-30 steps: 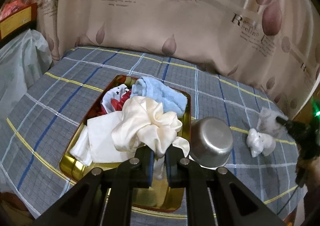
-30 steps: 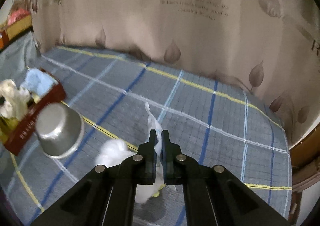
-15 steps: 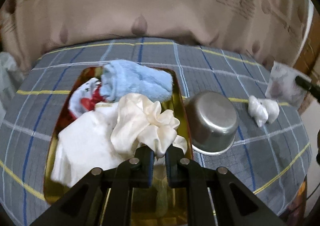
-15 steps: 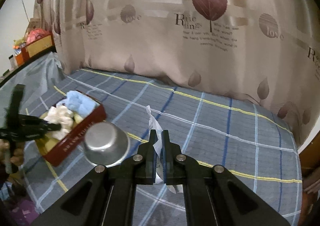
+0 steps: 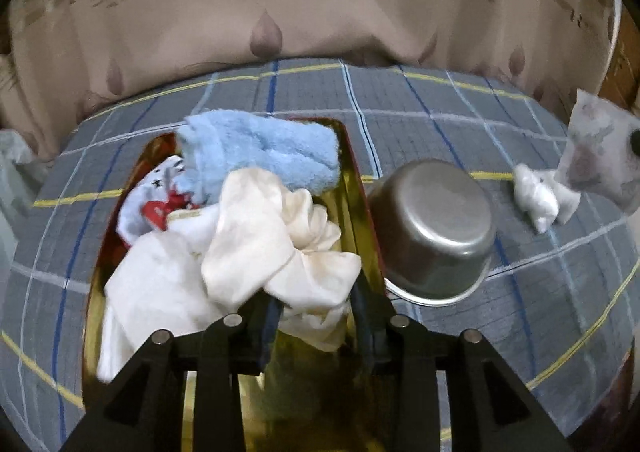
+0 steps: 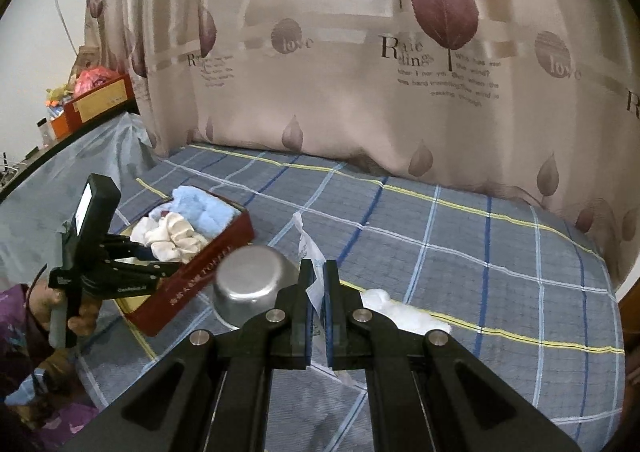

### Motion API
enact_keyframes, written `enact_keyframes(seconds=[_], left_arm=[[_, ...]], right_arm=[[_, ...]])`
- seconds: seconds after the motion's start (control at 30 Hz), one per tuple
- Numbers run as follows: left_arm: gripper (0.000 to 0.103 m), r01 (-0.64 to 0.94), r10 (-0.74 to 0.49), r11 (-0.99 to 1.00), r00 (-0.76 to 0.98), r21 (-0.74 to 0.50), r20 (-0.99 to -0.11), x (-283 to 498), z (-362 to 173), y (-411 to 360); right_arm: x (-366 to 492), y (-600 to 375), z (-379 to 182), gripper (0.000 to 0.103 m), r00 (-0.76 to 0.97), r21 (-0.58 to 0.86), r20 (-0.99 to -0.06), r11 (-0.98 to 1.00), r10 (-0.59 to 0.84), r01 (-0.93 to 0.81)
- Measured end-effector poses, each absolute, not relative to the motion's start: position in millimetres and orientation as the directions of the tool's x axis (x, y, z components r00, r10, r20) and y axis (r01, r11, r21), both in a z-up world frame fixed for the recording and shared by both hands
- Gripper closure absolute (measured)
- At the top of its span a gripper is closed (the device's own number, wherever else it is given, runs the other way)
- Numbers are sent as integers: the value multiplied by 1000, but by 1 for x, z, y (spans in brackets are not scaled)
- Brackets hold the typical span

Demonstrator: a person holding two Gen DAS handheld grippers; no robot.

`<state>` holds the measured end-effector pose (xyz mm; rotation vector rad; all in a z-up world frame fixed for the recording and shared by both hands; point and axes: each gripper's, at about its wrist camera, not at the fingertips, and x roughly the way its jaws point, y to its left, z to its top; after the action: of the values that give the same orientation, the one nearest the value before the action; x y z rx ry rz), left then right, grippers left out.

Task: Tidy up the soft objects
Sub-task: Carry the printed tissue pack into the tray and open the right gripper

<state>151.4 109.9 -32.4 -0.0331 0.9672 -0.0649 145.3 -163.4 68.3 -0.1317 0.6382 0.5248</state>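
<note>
Cream cloth (image 5: 276, 252) lying in gold tin (image 5: 356, 187), left gripper (image 5: 316, 312) jaws opening around it. Right gripper (image 6: 319, 284) pinching plastic packet (image 6: 310, 252). Risks: cloth snagging on withdrawal; packet slipping before reaching tin.

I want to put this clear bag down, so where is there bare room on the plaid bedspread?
Free: the wide stretch of plaid bedspread between the curtain and the white wad. Also the strip behind the tin, toward the curtain. Crowded: the tin, heaped with cloths, and the steel bowl against it, with the left gripper opening over the cream cloth.
</note>
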Motion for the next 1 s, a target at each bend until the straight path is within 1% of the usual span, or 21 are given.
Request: enact_keyframes(seconds=[0.07,0.17,0.27,0.3,0.37,0.5,0.67,0.87,1.0], left_arm=[[69,14,-67,997,600,-73,-798,138,-19,113],[63,-12,-57,996,635,-83,-770,120,-1,117],[62,-55,-31,994,665,-90,-746,98,14,125],[59,-63,-29,994,671,-95,-741,91,18,127],[56,-85,-16,991,676,-99,-737,78,23,131],[56,-137,51,989,682,-59,-729,58,28,137],[56,-262,157,964,684,-39,-713,17,31,146],[56,-318,205,948,681,-32,-703,-17,33,148],[56,-348,206,935,689,-67,-695,-20,33,160]], right_arm=[[141,-162,73,99,680,46,-588,858,437,-512],[134,-157,81,99,680,50,-573,848,457,-528],[128,-147,86,99,667,62,-566,832,485,-552],[126,-143,86,99,661,68,-564,826,495,-560],[120,-133,89,99,651,76,-558,813,515,-578],[108,-115,91,99,632,88,-548,789,548,-608],[98,-91,96,99,600,114,-539,757,591,-644],[91,-58,95,99,556,138,-540,718,632,-682],[100,-40,89,99,502,219,-549,695,668,-685]])
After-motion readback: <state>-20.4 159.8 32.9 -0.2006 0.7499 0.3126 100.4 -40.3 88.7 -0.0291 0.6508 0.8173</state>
